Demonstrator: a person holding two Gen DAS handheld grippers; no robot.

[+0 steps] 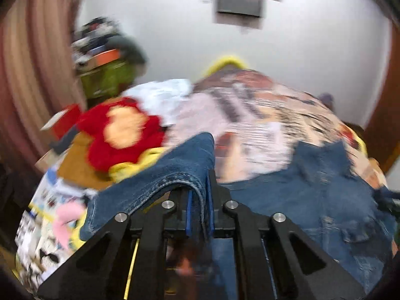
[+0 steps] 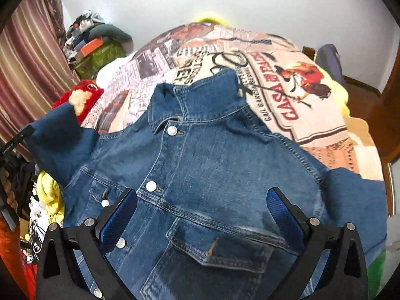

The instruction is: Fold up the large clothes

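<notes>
- The denim jacket lies front up on the printed bedspread, collar toward the wall; it is buttoned and spread flat
- My left gripper is pressed together, pinching the jacket's sleeve cuff; I judge the sleeve fold is in hand
- My right gripper hangs spread above the jacket's chest pocket, holding nothing
- Next, I should carry the cuff across the jacket's front; keep the red plush toy, beside the jacket's raised sleeve, clear

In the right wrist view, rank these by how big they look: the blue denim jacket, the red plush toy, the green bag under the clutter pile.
1. Blue denim jacket, by far the largest; it is also nearest the camera.
2 and 3. Red plush toy and green bag look about alike; both are partly hidden, so I will not rank them.
</notes>
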